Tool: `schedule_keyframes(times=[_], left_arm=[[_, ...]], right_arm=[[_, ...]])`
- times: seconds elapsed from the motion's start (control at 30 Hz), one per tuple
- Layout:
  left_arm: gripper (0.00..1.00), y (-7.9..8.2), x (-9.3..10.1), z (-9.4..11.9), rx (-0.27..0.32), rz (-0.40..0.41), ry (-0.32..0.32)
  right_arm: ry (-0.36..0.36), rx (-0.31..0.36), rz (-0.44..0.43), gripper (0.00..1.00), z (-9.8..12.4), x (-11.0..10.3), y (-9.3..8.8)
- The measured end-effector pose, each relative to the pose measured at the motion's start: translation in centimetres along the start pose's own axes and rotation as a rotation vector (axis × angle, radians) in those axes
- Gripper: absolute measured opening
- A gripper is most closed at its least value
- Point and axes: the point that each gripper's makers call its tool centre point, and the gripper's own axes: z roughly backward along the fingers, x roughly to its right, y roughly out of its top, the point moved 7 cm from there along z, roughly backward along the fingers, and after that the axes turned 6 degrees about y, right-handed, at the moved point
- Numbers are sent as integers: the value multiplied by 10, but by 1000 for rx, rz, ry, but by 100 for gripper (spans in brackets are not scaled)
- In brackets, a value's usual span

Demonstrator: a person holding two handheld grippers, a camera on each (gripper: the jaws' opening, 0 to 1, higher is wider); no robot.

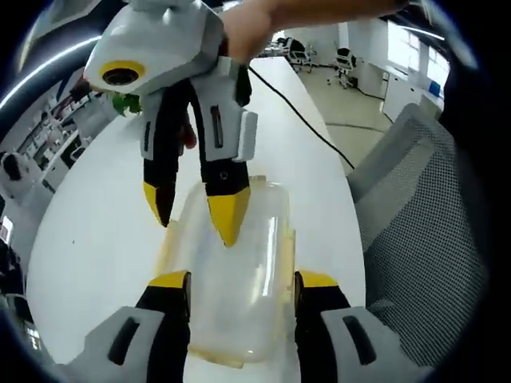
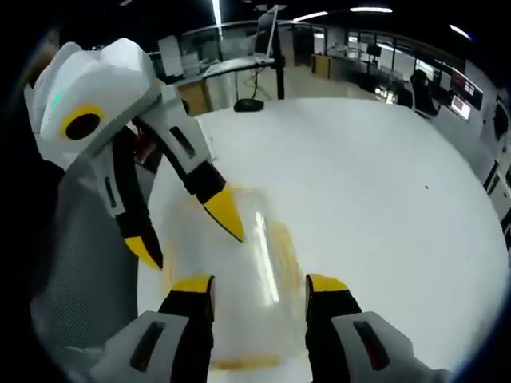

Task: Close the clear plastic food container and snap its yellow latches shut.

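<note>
table: white table (image 1: pixel 104 231) carries everything; wide bare top in both views, container sits near the edge by the chair.
chair: grey mesh office chair (image 1: pixel 423 239) just beside the table edge, close to the container; not in the way of the jaws as far as I can see.
container: clear plastic food container (image 1: pixel 239 279) lies flat on the table between both grippers. Lid looks seated on the base, so closing reads as done, but it's transparent so can't confirm full seating.
latches: yellow latches (image 1: pixel 289 263) show as yellow strips along the container's sides; blurred, can't tell if snapped. My guess: latching is what's left.
left gripper: left gripper (image 1: pixel 243 281) has jaws spread wide, straddling the container's near end, one tip on each side; gripping nothing.
right gripper: right gripper (image 2: pixel 259 286) also spread wide, tips either side of the container from the opposite end; holds nothing. In the left gripper view it comes in from above, one yellow tip over the lid, the other by the far corner.
cable: black cable (image 1: pixel 299 120) runs across the table well apart from the container; no obstruction.
background: open office, desks and chairs far off, irrelevant.
risk: two grippers crowd one small box; tips could collide when pressing latches.
</note>
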Motion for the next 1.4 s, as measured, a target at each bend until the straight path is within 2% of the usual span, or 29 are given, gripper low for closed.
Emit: schedule_keyframes(times=[0.13, 0.17, 0.23, 0.3, 0.37, 0.43, 0.53, 0.6, 0.63, 0.7, 0.9, 1.0, 1.4], left_arm=[[52, 2, 2, -1, -61, -71, 11], [52, 4, 3, -2, -103, -117, 23], [51, 6, 6, -3, -148, -161, 37], [48, 10, 11, -2, -175, -232, 22], [47, 13, 11, -3, -192, -234, 31], [49, 16, 10, -5, -214, -226, 38], [49, 20, 12, -11, -239, -248, 44], [50, 21, 15, -14, -265, -296, 64], [50, 19, 17, -14, -283, -280, 68], [51, 20, 17, -14, -281, -246, 94], [51, 19, 19, -17, -304, -241, 133], [51, 18, 18, -18, -309, -241, 138], [47, 17, 18, -19, -304, -223, 148]], right_arm=[[33, -63, 48, 43, 3, 12, 8], [60, -110, 51, 42, 3, 18, 12], [93, -148, 22, 40, 3, 25, 17], [143, -206, -8, 34, 1, 28, 21], [143, -212, 10, 33, -4, 33, 29], [187, -261, -29, 35, -9, 28, 30], [194, -282, 15, 39, -19, 23, 34], [223, -351, 24, 36, -25, 18, 30], [243, -348, 16, 36, -26, 16, 33], [237, -363, 25, 35, -26, 19, 34], [273, -377, 6, 34, -28, 22, 32], [292, -389, 14, 32, -30, 20, 32], [294, -441, 34, 26, -32, 19, 34]])
